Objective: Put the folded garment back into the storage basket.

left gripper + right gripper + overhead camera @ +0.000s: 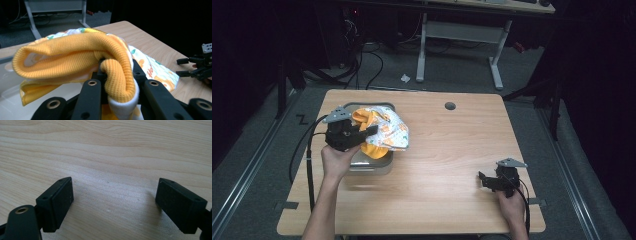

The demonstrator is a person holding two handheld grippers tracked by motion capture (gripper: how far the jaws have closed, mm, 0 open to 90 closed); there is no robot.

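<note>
A bunched cloth point(382, 131), orange knit with a white printed side, is held over a pale tray point(373, 163) at the table's left. My left gripper point(368, 132) is shut on the cloth's orange ribbed edge point(117, 80), which folds between its jaws in the left gripper view. At the table's front right my right gripper point(484, 181) stands open just above bare wood, its two black pads point(60, 200) wide apart with nothing between them. That same right gripper point(186, 67) appears far off in the left gripper view.
The wooden table point(447, 150) has a round cable hole point(450, 106) near its back edge. Cables trail off the left side. Another desk's white legs point(497, 60) stand on the floor behind.
</note>
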